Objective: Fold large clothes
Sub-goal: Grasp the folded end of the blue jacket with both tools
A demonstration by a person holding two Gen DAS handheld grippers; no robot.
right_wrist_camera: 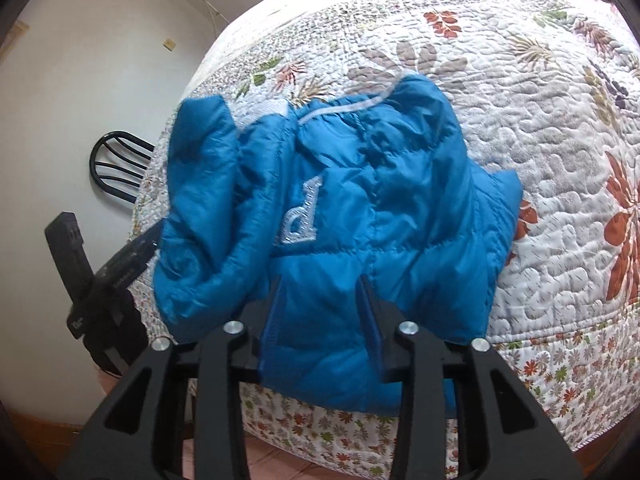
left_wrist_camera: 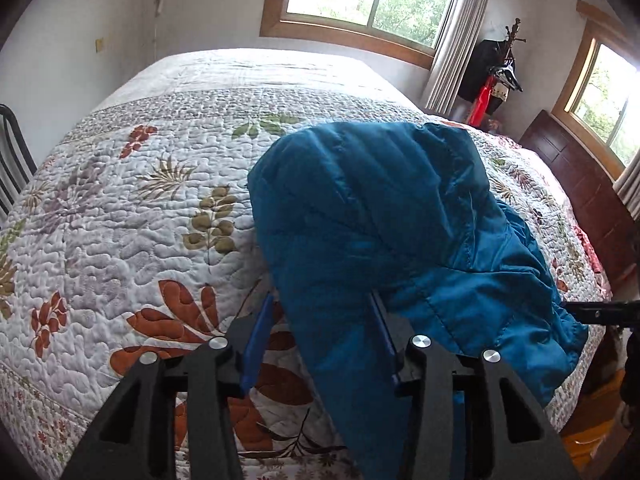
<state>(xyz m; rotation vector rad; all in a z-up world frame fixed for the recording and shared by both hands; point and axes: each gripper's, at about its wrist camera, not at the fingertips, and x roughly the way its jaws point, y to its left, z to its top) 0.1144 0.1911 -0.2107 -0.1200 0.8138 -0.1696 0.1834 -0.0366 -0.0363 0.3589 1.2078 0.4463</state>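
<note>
A blue puffy jacket (left_wrist_camera: 380, 208) lies bunched near the edge of the quilted bed (left_wrist_camera: 140, 220). In the left wrist view one end of it hangs down between the blue pads of my left gripper (left_wrist_camera: 322, 308), which is shut on that fabric. From the right wrist, the jacket (right_wrist_camera: 360, 184) shows a white embroidered letter (right_wrist_camera: 300, 216) and a pale collar trim. Its lower hem fills the gap of my right gripper (right_wrist_camera: 320, 296), shut on it at the bed's edge. The left gripper's black body (right_wrist_camera: 120, 264) reaches into the jacket's far side.
The floral quilt (right_wrist_camera: 540, 160) covers the whole bed. A black metal chair (right_wrist_camera: 116, 164) stands by the wall beside the bed. A dark wooden headboard (left_wrist_camera: 572, 176) and a coat stand (left_wrist_camera: 500, 76) are at the far right, under the windows.
</note>
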